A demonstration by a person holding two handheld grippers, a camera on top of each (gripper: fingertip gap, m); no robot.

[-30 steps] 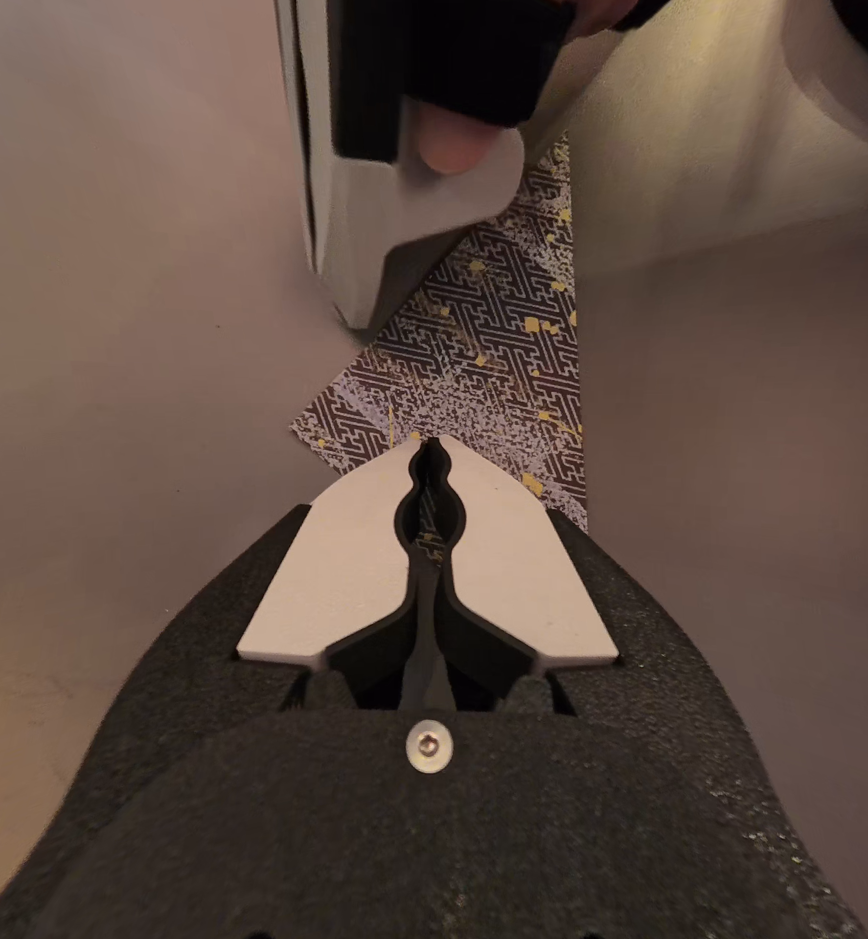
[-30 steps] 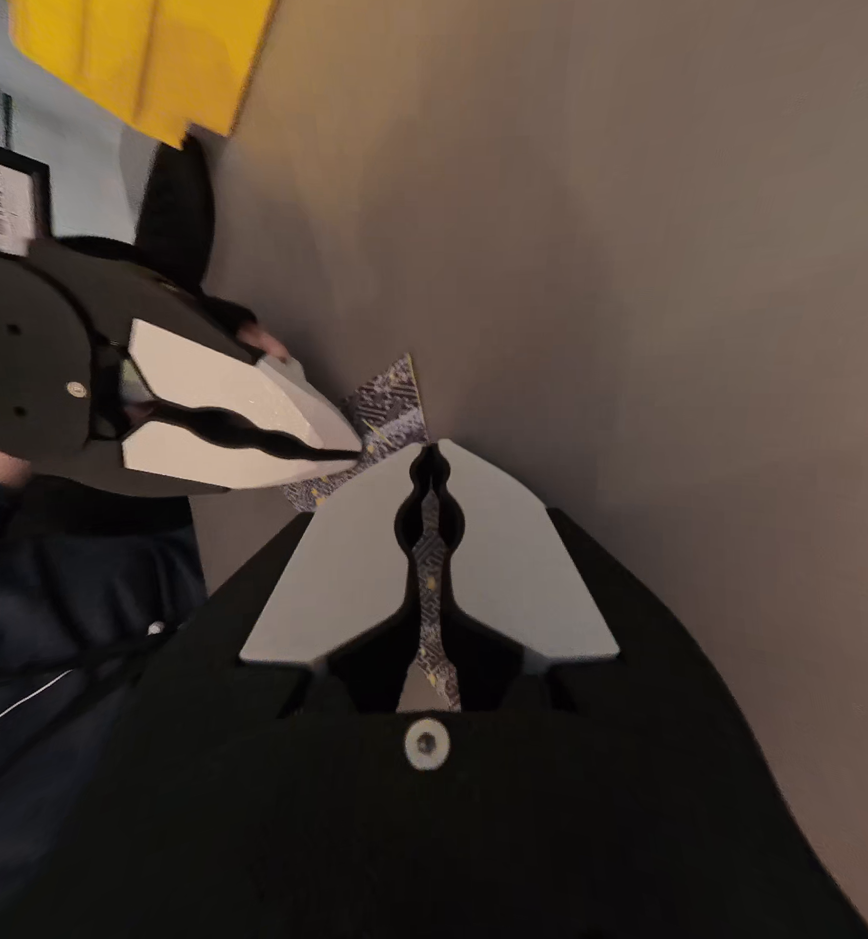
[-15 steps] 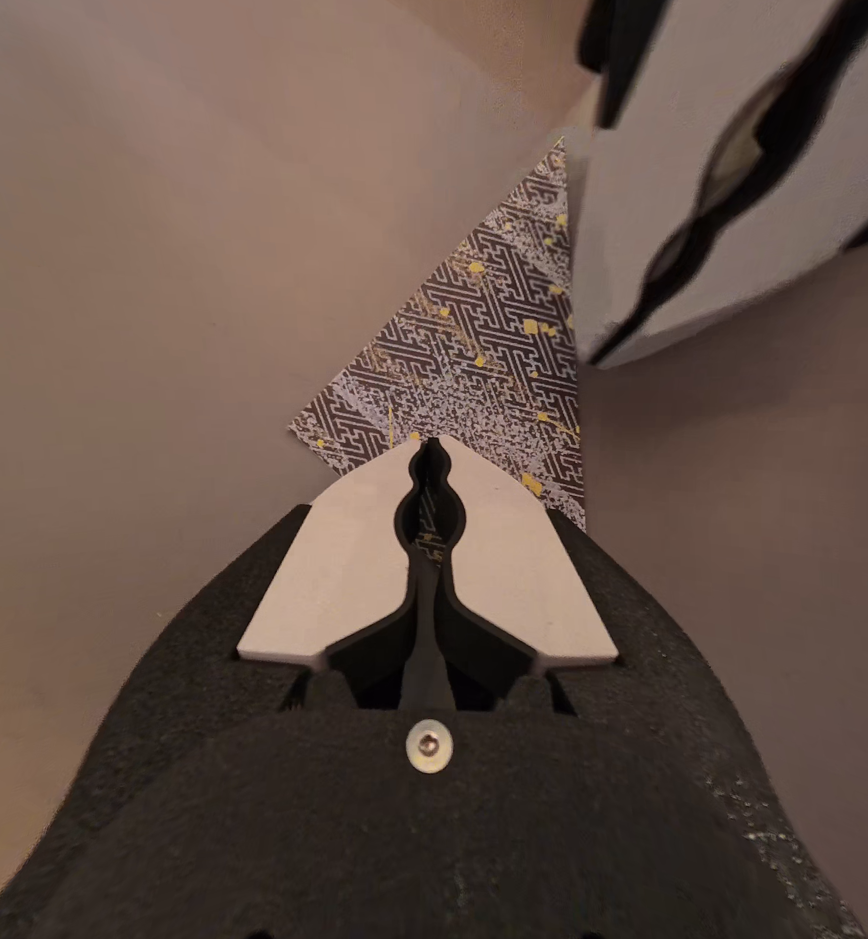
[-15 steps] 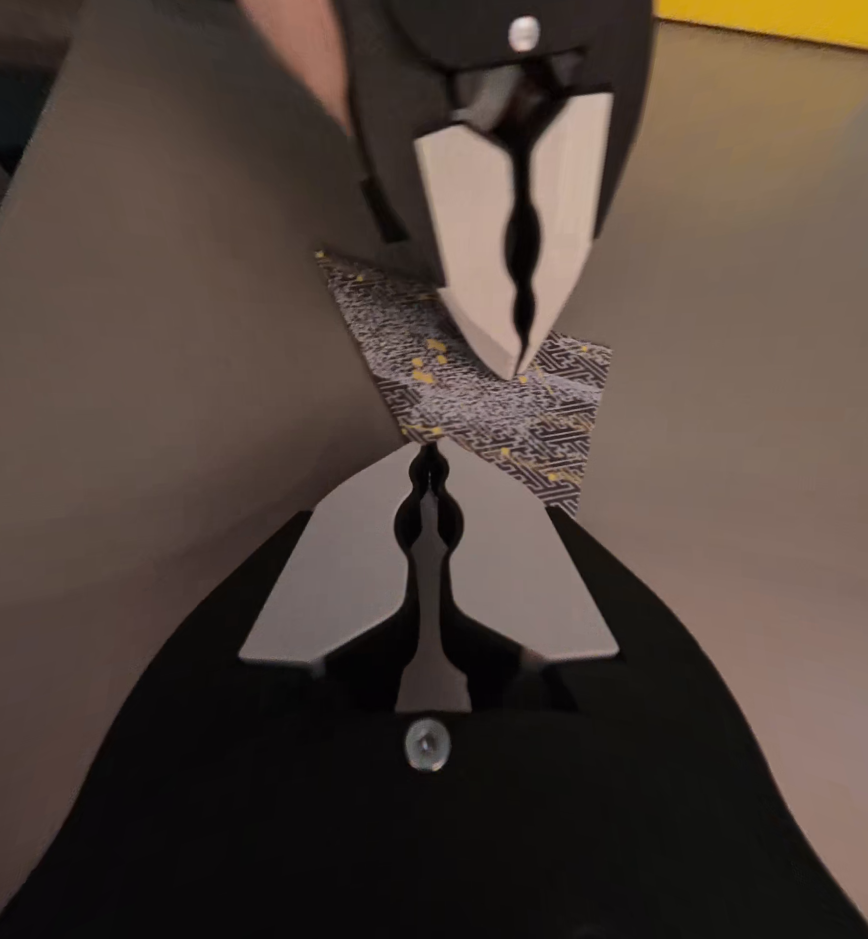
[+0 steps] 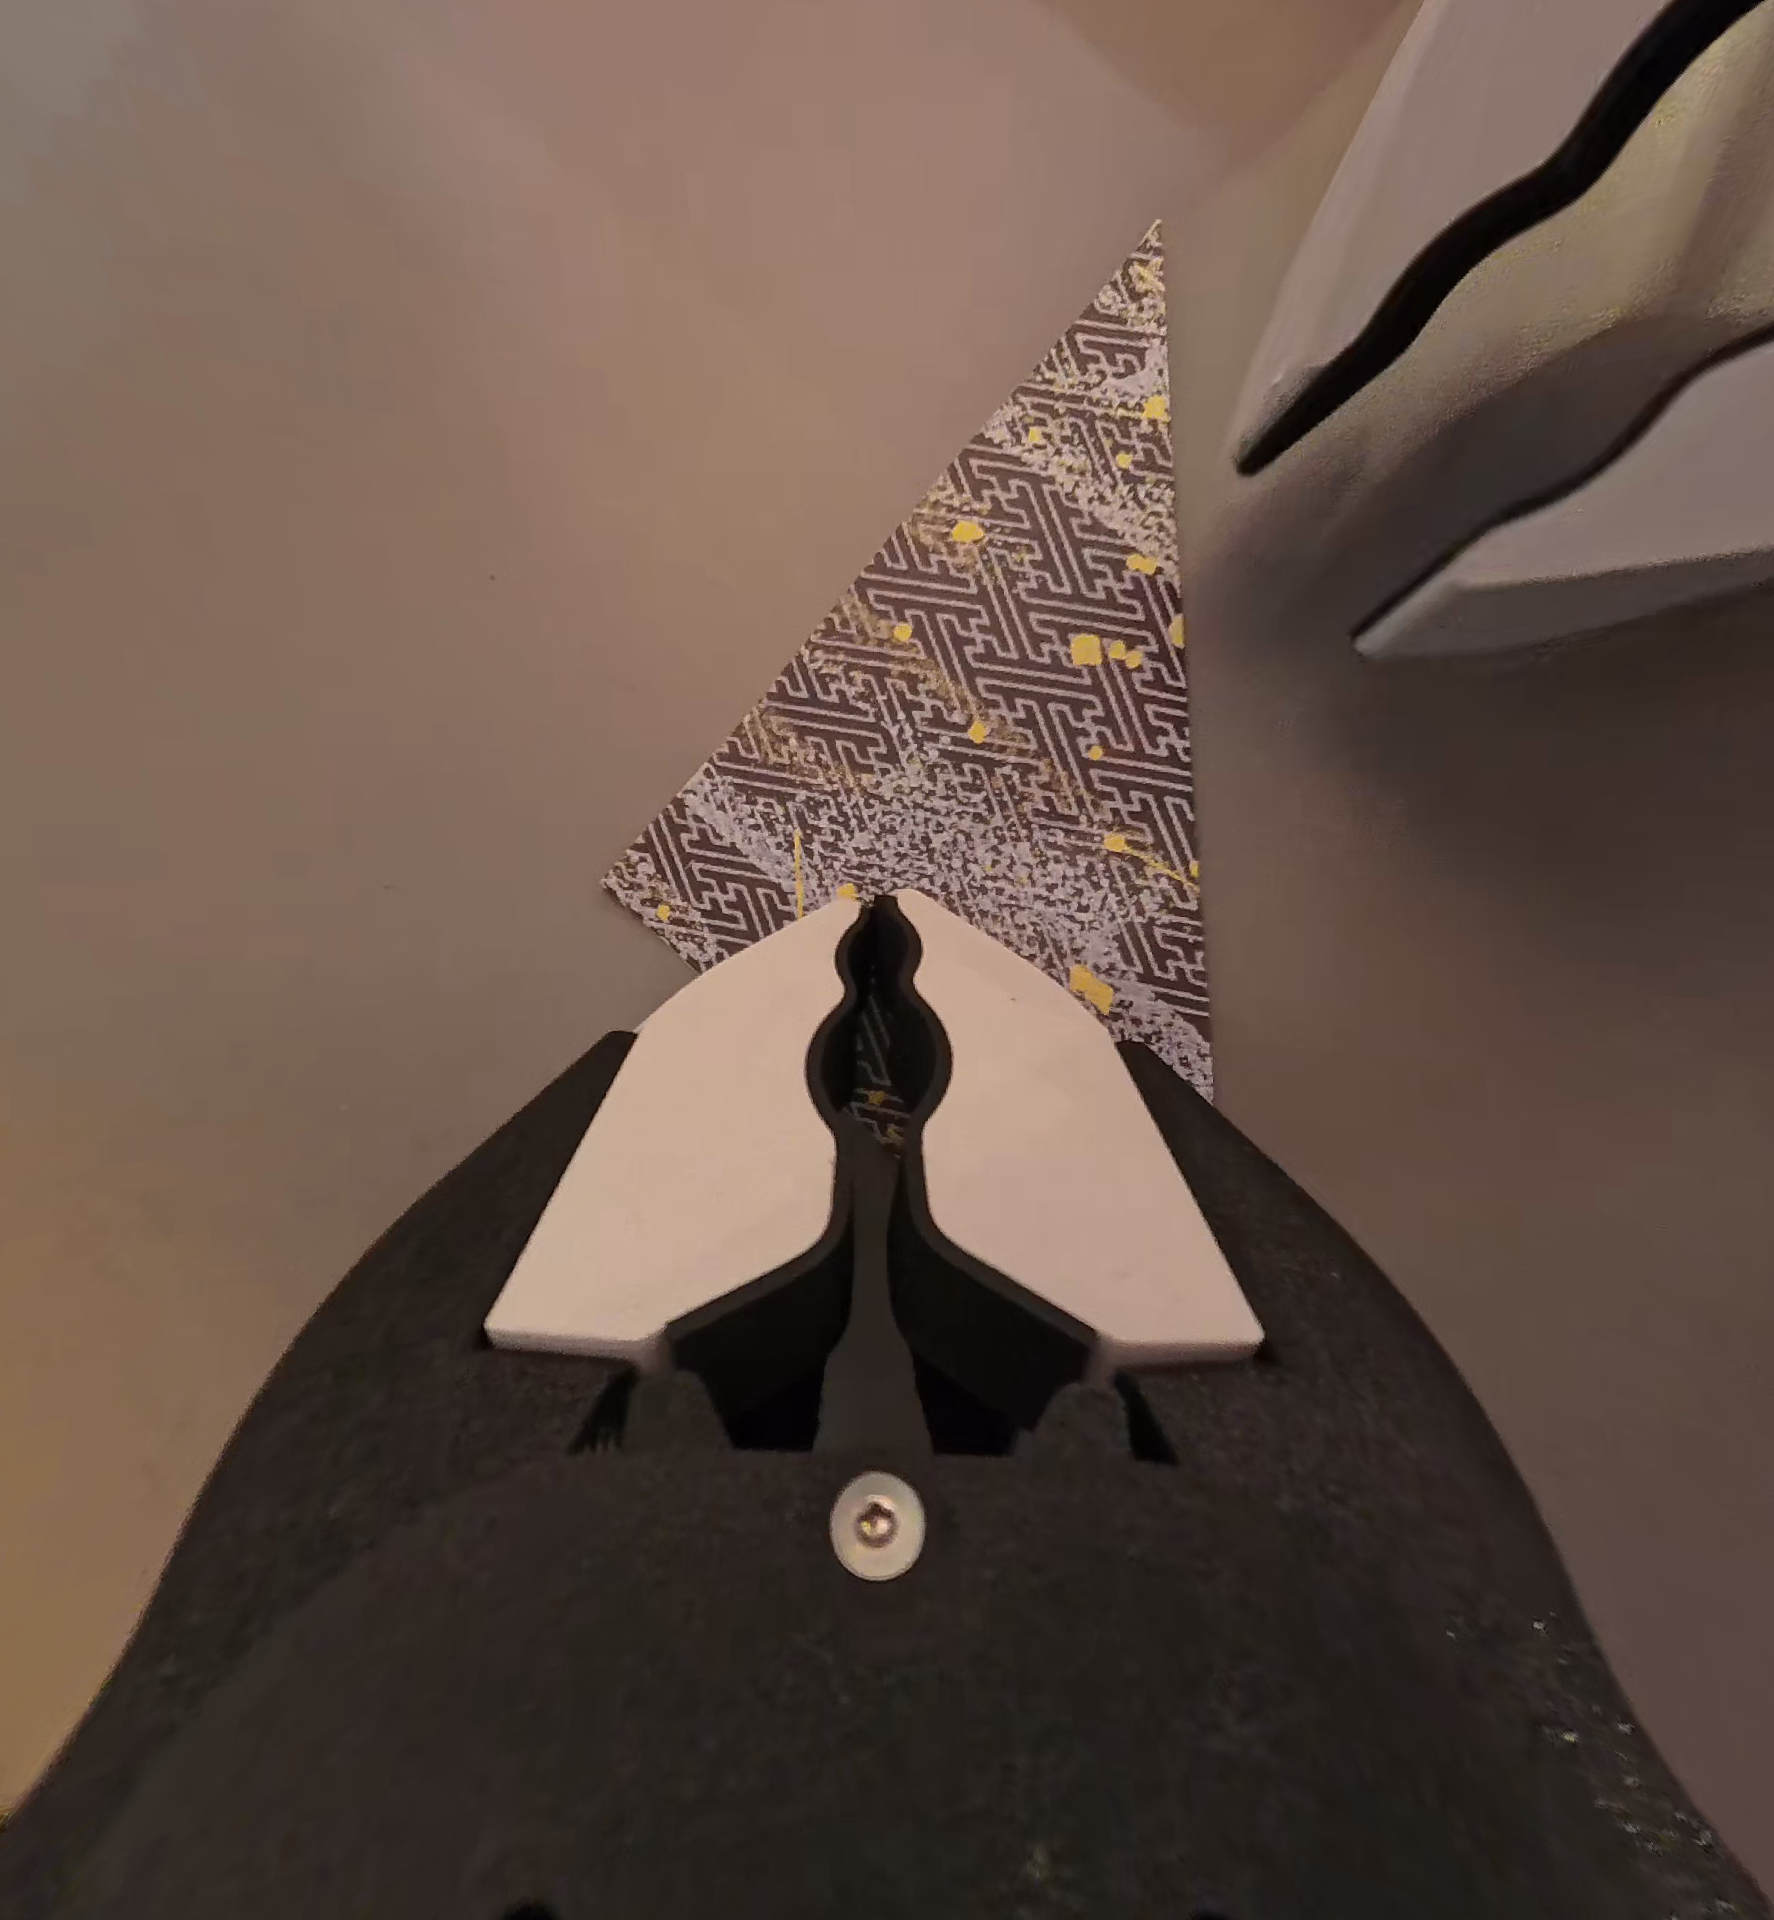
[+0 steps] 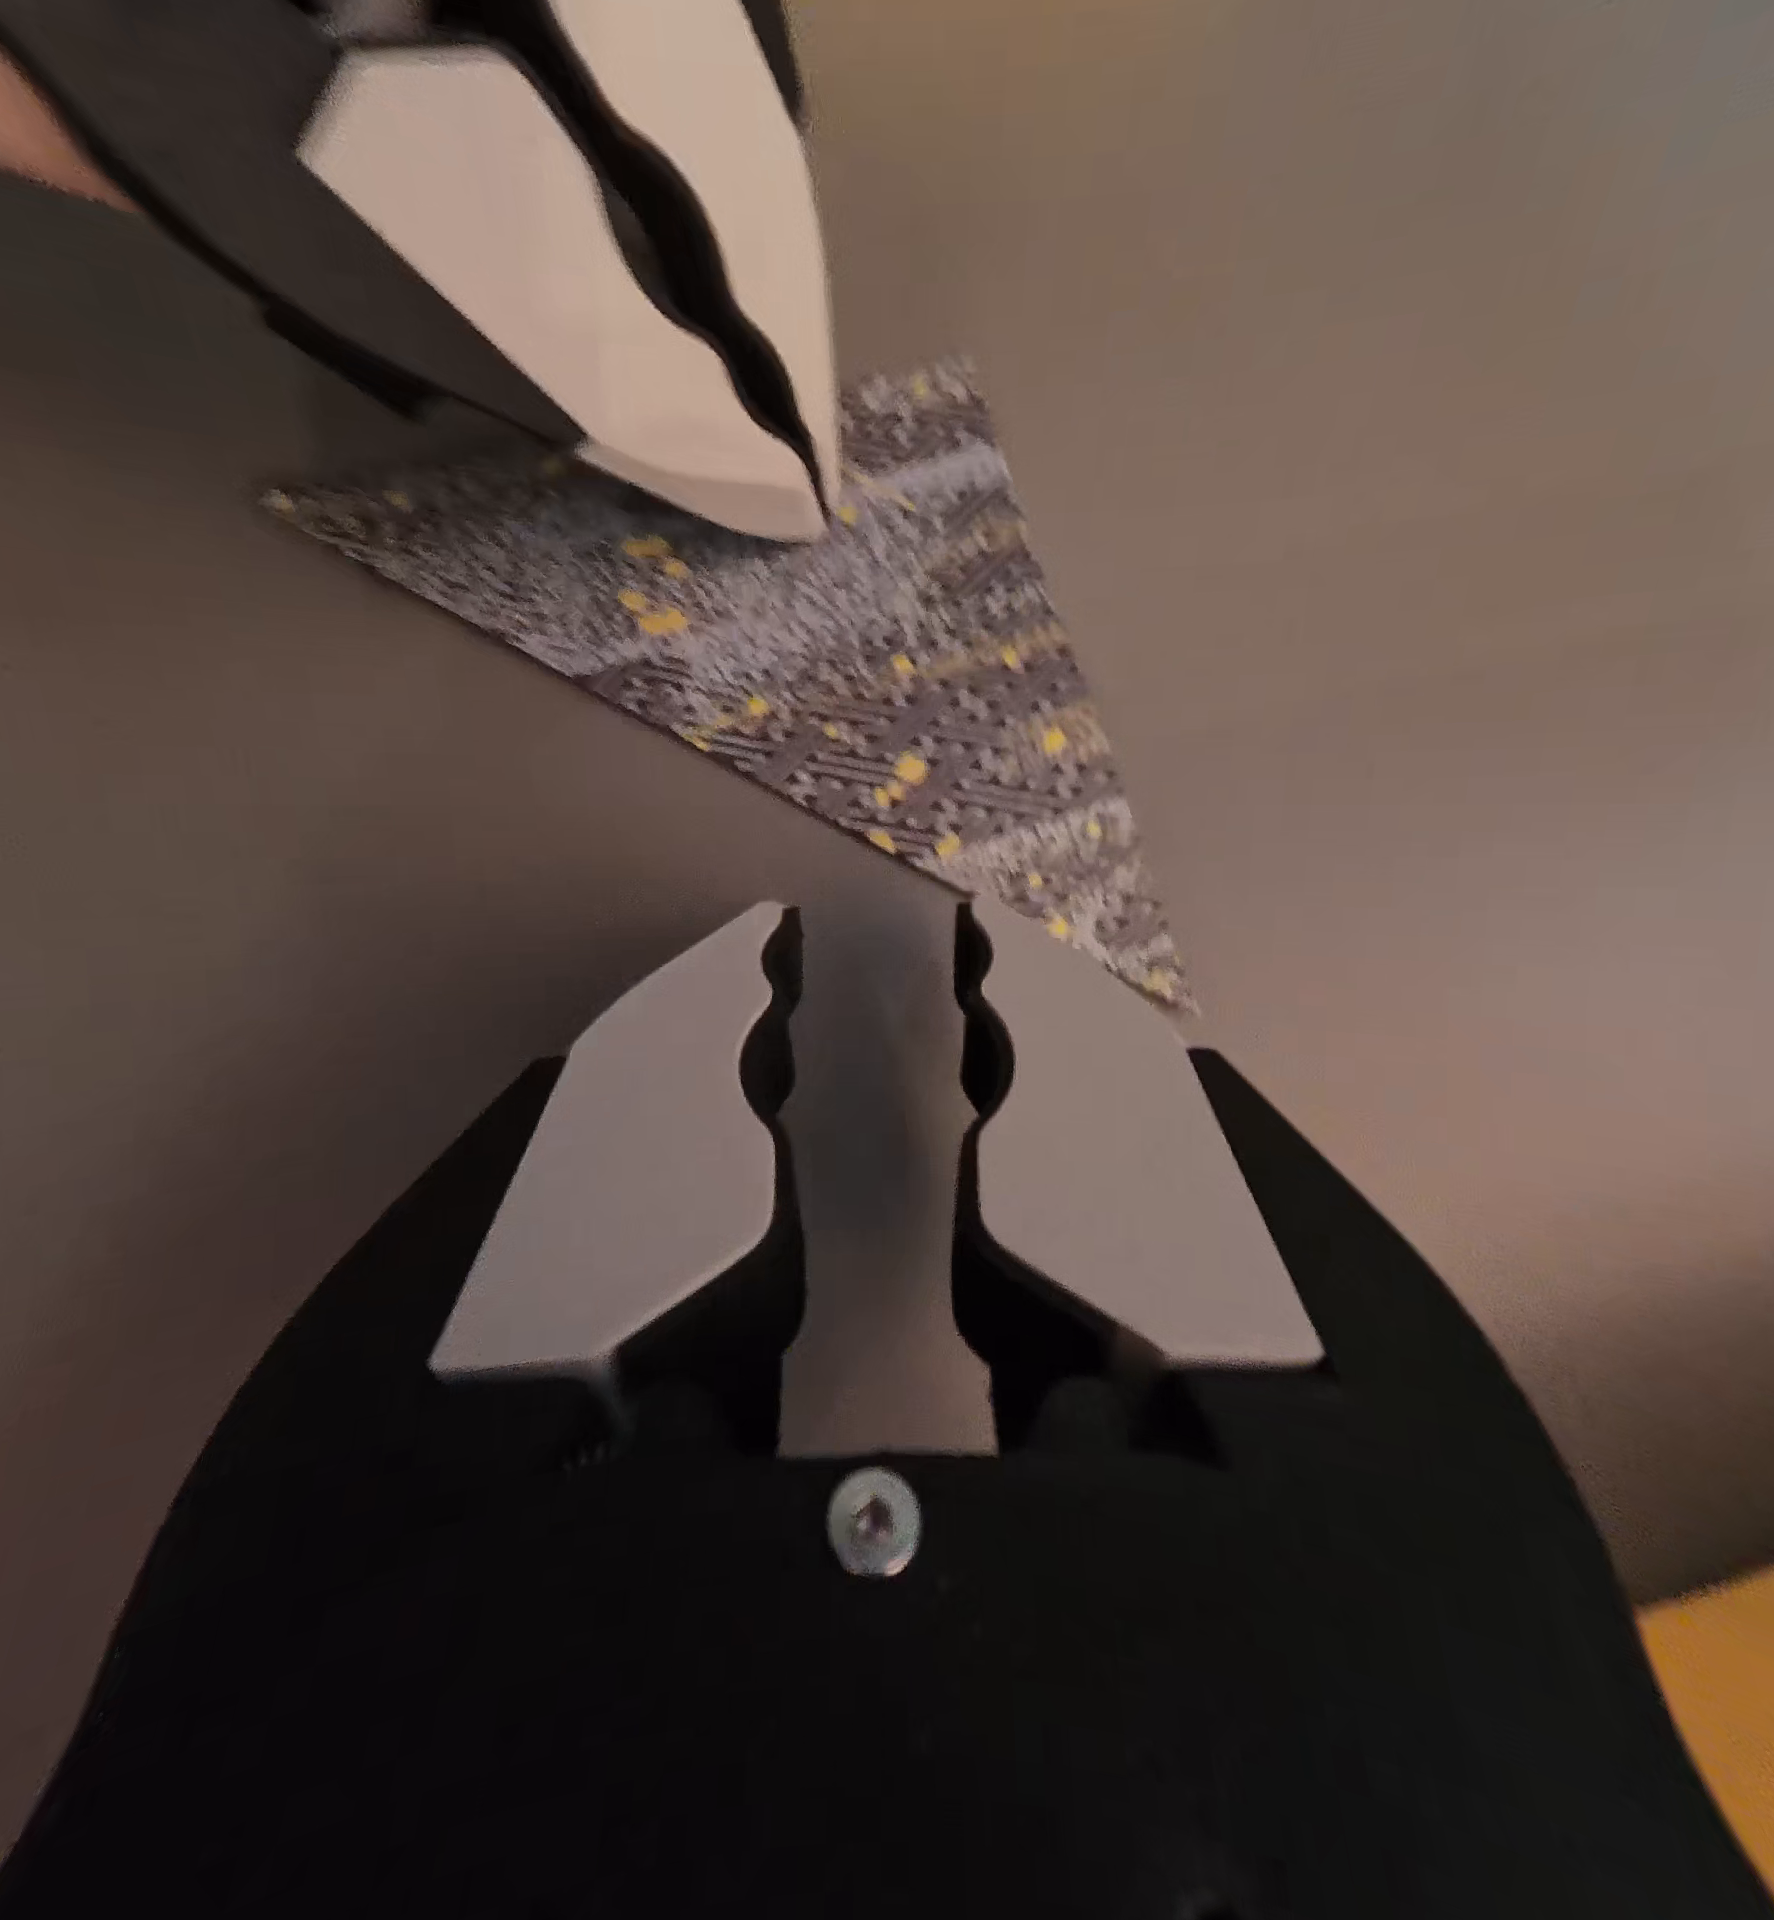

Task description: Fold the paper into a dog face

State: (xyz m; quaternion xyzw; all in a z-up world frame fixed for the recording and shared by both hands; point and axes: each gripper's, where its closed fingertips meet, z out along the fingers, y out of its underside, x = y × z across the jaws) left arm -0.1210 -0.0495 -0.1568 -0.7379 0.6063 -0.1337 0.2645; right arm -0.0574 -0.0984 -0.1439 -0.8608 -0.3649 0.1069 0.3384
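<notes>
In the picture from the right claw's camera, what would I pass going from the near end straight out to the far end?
Right claw, open with bare table showing between its tips → patterned paper, a triangle lying flat on the table → left claw, shut, its tip down on the paper's far part.

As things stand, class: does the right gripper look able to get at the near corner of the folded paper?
Probably yes. The right gripper is open, just short of the paper, with only bare table between. The left gripper, shut, presses the paper's far part, leaving that corner free.
</notes>
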